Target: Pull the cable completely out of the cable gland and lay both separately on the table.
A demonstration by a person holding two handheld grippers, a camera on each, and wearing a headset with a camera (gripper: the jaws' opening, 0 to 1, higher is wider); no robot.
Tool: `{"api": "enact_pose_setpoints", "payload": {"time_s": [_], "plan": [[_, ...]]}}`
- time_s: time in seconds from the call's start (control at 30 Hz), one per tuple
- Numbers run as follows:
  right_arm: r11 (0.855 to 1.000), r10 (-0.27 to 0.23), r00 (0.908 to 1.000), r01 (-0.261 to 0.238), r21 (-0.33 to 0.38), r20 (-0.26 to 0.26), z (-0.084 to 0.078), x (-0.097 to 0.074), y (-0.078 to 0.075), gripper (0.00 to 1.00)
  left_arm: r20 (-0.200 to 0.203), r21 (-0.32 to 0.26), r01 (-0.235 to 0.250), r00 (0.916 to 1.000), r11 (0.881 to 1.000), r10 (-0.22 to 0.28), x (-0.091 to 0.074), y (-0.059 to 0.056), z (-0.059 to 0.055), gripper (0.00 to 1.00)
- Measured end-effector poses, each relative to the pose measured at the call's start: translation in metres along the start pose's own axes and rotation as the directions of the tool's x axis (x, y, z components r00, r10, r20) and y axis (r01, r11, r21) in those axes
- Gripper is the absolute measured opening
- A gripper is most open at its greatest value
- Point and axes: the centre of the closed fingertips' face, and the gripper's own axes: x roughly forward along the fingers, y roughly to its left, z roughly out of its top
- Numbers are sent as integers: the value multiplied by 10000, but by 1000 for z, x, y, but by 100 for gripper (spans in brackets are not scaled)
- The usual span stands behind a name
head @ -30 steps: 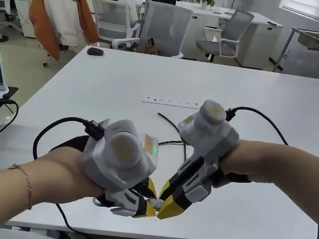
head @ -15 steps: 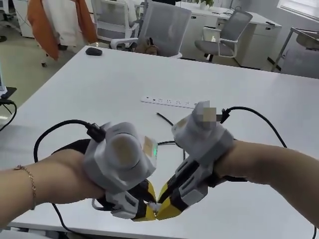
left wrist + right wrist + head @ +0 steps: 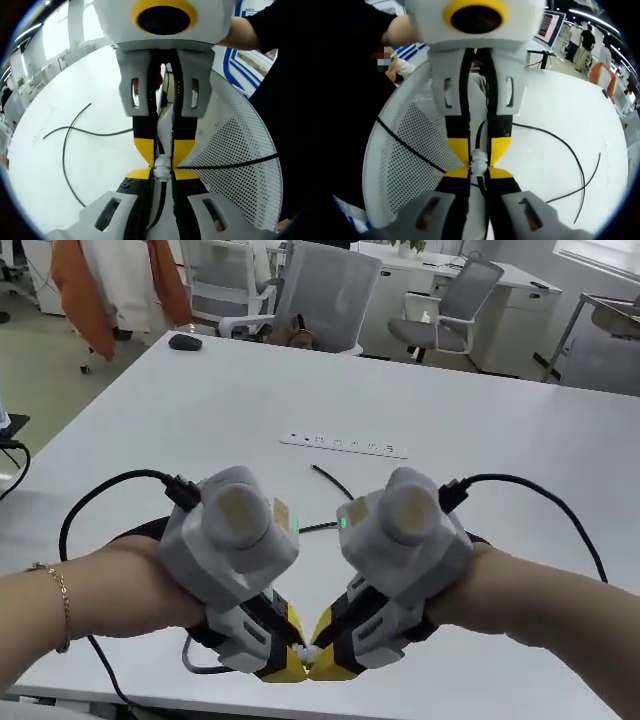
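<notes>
While left gripper (image 3: 287, 668) and right gripper (image 3: 333, 666) meet tip to tip at btm ctr of head view, the white cable gland (image 3: 308, 652) sits btwn them, by the near edge of the table (image 3: 230, 390). Jaws of each are drawn nearly together, yellow tips nipping the gland from both sides. Left gripper view: gland at ctr, w/ black cable (image 3: 159, 205) running back btwn that gripper's own jaws. Thin black cable also lies on the tabletop mid-frame in head view, just below the power strip (image 3: 345, 446).
</notes>
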Motion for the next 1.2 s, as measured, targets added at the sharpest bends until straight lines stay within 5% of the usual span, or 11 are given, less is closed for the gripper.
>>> {"api": "enact_pose_setpoints", "payload": {"time_s": [0.03,0.33,0.47,0.63,0.67,0.8,0.93,0.97,1.07,1.1,1.2], "plan": [[9997,-122,9999,123,-212,13,0,0,1,9,79,-703,229,9997,9973,-224,-1,-1,-1,16],[9596,-1895,9819,1863,-2109,52,4,-5,-7,9,1033,-2060,878,9923,9746,-676,-7,6,4,16],[9180,-2568,9664,2459,-3112,62,6,-5,-10,9,1122,-2432,955,9912,9653,-698,-7,5,5,16],[8256,-3567,9342,3108,-4709,-88,8,-6,-14,9,1499,-3231,1221,9857,9384,-767,-9,10,3,16],[8263,-3551,9348,3131,-4682,-15,7,-3,-14,9,1628,-3507,1339,9834,9269,-804,-10,10,3,16],[8623,-3201,9473,2974,-4099,138,4,-1,-19,11,1721,-3565,1310,9824,9251,-728,-8,8,2,16],[8867,-3422,9393,3312,-3227,240,3,-3,-25,14,1767,-3176,560,9843,9466,11,-8,16,5,16],[9031,-3361,9408,3349,-2689,430,4,-3,-26,18,1705,-2760,241,9851,9609,242,-10,18,6,16],[9035,-3681,9277,3726,-2119,615,0,-9,-34,27,1170,-1438,-872,9876,9858,1044,-14,24,4,16],[9011,-3793,9233,3834,-2025,603,-2,-10,-36,26,952,-557,-1534,9828,9866,1582,-17,28,4,16],[8989,-4220,9040,4270,-984,677,-10,-13,-41,26,979,740,-2393,9678,9681,2317,-21,29,11,16]]}}
